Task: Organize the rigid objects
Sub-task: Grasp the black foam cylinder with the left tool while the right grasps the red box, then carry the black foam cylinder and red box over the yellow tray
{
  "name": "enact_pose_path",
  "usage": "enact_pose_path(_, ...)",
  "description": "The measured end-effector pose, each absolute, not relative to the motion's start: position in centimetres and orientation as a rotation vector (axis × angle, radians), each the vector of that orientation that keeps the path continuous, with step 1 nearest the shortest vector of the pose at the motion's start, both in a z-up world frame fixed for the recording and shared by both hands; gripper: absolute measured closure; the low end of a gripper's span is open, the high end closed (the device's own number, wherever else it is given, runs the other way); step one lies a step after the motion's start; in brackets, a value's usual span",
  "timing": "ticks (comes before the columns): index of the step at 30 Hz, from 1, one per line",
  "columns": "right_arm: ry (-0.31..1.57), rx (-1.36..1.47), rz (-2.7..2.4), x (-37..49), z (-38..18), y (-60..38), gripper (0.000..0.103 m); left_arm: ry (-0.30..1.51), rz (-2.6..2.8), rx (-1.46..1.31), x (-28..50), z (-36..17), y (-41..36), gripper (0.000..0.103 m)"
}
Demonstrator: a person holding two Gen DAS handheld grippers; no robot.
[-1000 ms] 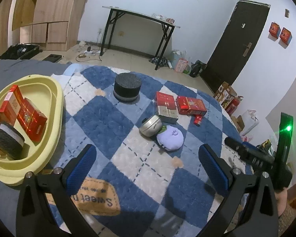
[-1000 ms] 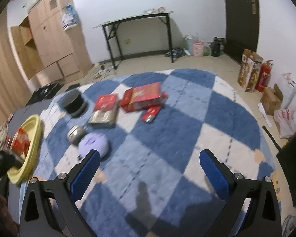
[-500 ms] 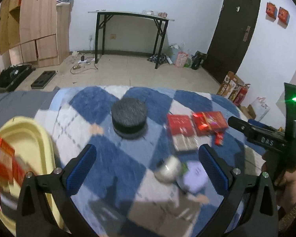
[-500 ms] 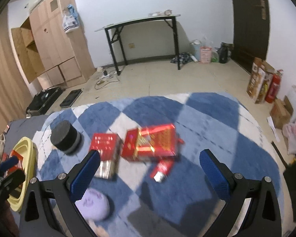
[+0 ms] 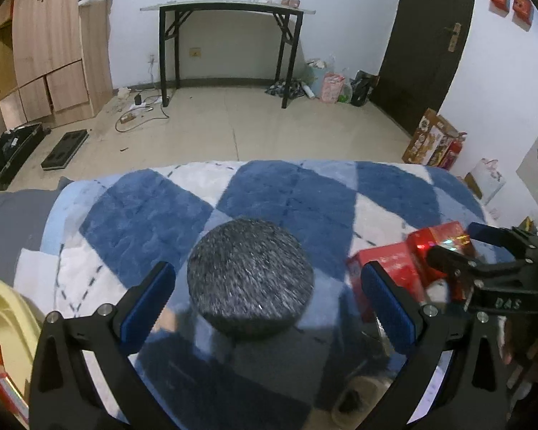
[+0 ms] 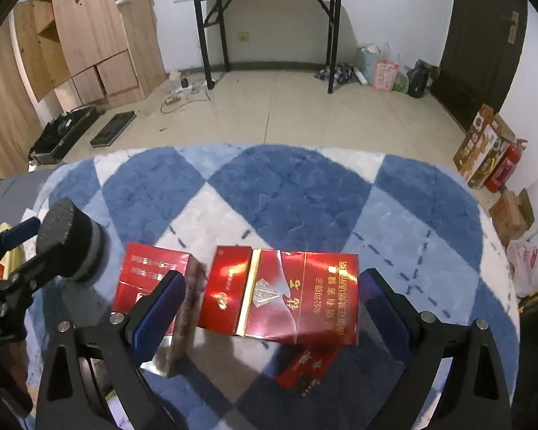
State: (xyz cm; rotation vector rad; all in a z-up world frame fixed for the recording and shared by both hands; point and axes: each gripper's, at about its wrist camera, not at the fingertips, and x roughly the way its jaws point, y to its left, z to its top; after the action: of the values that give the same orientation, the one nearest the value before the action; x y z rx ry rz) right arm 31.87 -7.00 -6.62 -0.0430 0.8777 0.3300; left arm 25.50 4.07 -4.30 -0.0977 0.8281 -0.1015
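A fuzzy blue-and-white diamond-patterned rug (image 5: 269,193) covers a rounded surface. On it sits a squat round container with a rough dark-grey speckled top (image 5: 250,277) and a pale band round its side. The left gripper (image 5: 258,304) hangs wide open, its blue ribbed fingers (image 5: 149,306) on either side of the container and not touching it. A second ago it was farther back, with the whole rug in view.

The right gripper (image 6: 270,313) is also spread wide, released, around a flat glossy red carton with gold lettering (image 6: 287,302); bare rug stretches beyond it. A smaller red box (image 6: 150,276) lies just left, and a small red pack (image 6: 306,369) pokes out beneath the carton. A pale yellow plastic tray rim (image 5: 7,308) shows at the left edge.
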Motion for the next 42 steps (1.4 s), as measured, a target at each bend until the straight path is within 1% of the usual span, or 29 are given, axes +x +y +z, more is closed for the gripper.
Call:
enact_pose_path(2,0.861,-0.052,0.332,32.2,-7.0,-6.7,0.002,0.837,-0.093,-0.101,25.9,-4.9,4.1,0.000)
enact_pose_path(7,0.894,-0.102,0.307,33.4,-9.1,-5.9,0.005,0.843,-0.099,-0.114,26.3,-6.0,4.1,0.000)
enact_pose_path(8,0.875,-0.105,0.300,33.3,-9.2,-5.8,0.008,0.840,-0.097,-0.120,26.3,-6.1,4.2,0.000)
enact_pose_path(10,0.848,-0.095,0.297,33.4,-9.3,-5.8,0.011,0.837,-0.094,-0.136,26.4,-6.2,4.5,0.009)
enact_pose_path(11,0.842,-0.094,0.300,33.5,-9.4,-5.8,0.011,0.846,-0.090,-0.142,26.5,-6.5,4.5,0.026)
enact_pose_path(12,0.835,-0.094,0.300,33.5,-9.5,-5.7,0.011,0.866,-0.072,-0.138,26.6,-6.8,4.6,0.034)
enact_pose_path(17,0.818,-0.052,0.301,32.2,-8.8,-6.4,0.012,0.847,-0.071,-0.155,25.8,-6.0,4.9,0.034)
enact_pose_path(20,0.789,-0.032,0.300,30.8,-7.1,-7.7,0.012,0.796,-0.064,-0.161,24.2,-3.3,5.6,0.034)
enact_pose_path(25,0.743,-0.007,0.350,28.4,-2.9,-7.7,0.012,0.721,-0.035,-0.128,20.3,3.1,9.0,0.034)
enact_pose_path(29,0.687,-0.021,0.466,25.0,1.3,-4.2,0.012,0.695,0.028,-0.140,16.0,7.7,14.1,0.034)
enact_pose_path(33,0.639,-0.061,0.642,19.9,5.1,2.7,0.012,0.667,0.141,-0.128,11.1,10.9,19.8,0.034)
enact_pose_path(35,0.629,-0.083,0.715,17.7,5.9,5.5,0.012,0.683,0.187,-0.134,8.9,11.2,22.5,0.034)
enact_pose_path(38,0.666,-0.138,0.829,14.9,5.4,11.4,0.012,0.689,0.238,-0.227,6.1,10.0,27.0,0.034)
enact_pose_path(42,0.692,-0.287,0.897,12.7,3.2,18.4,0.012,0.772,0.329,-0.240,5.4,5.5,31.3,0.034)
